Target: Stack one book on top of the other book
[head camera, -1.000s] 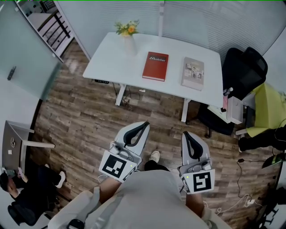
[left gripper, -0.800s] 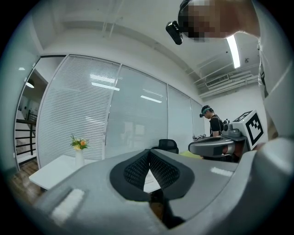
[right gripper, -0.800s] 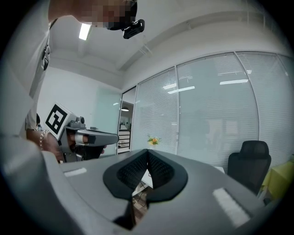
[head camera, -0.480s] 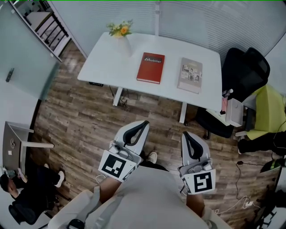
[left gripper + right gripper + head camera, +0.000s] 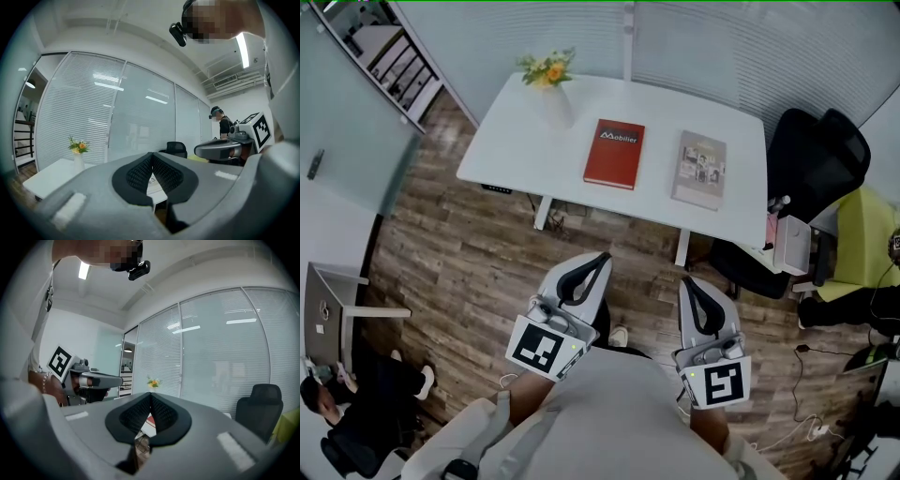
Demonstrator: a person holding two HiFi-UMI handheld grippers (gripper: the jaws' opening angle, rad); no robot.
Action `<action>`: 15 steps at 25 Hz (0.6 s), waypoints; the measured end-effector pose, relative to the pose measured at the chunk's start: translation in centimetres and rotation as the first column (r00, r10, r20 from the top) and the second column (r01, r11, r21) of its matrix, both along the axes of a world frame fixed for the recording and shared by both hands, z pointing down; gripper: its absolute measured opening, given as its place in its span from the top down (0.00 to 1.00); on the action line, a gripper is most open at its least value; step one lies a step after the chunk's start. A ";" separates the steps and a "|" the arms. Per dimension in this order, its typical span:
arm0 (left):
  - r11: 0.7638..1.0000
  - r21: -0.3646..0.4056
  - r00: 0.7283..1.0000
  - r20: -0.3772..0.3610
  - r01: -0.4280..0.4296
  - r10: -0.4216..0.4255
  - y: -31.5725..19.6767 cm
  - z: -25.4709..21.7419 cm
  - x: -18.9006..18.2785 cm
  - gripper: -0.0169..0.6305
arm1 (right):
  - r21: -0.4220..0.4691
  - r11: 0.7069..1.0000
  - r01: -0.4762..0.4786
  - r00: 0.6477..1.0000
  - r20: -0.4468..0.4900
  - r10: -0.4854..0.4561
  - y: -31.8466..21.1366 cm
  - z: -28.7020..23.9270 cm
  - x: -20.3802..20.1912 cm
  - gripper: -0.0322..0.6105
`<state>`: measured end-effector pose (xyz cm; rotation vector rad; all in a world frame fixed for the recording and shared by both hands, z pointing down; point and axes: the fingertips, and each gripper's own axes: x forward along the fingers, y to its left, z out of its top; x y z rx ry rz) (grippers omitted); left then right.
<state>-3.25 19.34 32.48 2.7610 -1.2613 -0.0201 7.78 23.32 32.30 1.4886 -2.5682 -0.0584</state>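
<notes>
Nearest, the left tool (image 5: 602,259) and right tool (image 5: 687,282) are held side by side in front of the person's body, both pointing toward the surface (image 5: 511,150). Each has its jaws pressed together with nothing between them. A stretch of bare wooden floor (image 5: 478,253) separates the tools from the surface's near edge, so both are well apart from it.

On the surface the red book (image 5: 614,154) lies flat near the middle. The grey book (image 5: 699,169) lies flat to its right, apart from it, closer to the right edge. Left of the red book the top is bare up to a vase of flowers (image 5: 551,86) near the far-left corner. A black chair (image 5: 817,150) stands just past the right end. Behind runs a glass wall with blinds (image 5: 93,117).

Only the head view shows both books whole. The left gripper view adds a standing person (image 5: 219,124) at far right. The right gripper view catches only a red sliver of book beyond its closed tips.
</notes>
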 end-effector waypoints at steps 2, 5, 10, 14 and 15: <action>1.000 -0.001 1.000 -0.002 -0.004 0.004 -1.4 0.1 -0.1 0.97 | -0.003 1.000 -0.004 1.000 -0.006 0.004 -1.3 0.0 -0.1 0.94; 1.000 -0.003 1.000 -0.004 -0.010 0.010 -3.8 0.2 -0.6 0.97 | -0.007 1.000 -0.012 1.000 -0.014 0.012 -3.6 0.2 -0.6 0.94; 1.000 -0.005 1.000 -0.009 -0.017 0.017 -8.4 0.7 -1.7 0.97 | -0.018 1.000 -0.022 1.000 -0.017 0.022 -7.9 0.7 -1.6 0.94; 1.000 -0.006 1.000 -0.013 -0.027 0.027 -12.2 0.9 -3.1 0.97 | -0.016 0.999 -0.029 0.999 -0.026 0.028 -11.8 0.7 -3.1 0.94; 1.000 -0.005 0.999 -0.013 -0.030 0.030 -13.3 0.8 -3.4 0.97 | -0.012 1.000 -0.026 0.999 -0.032 0.026 -12.8 0.6 -3.5 0.94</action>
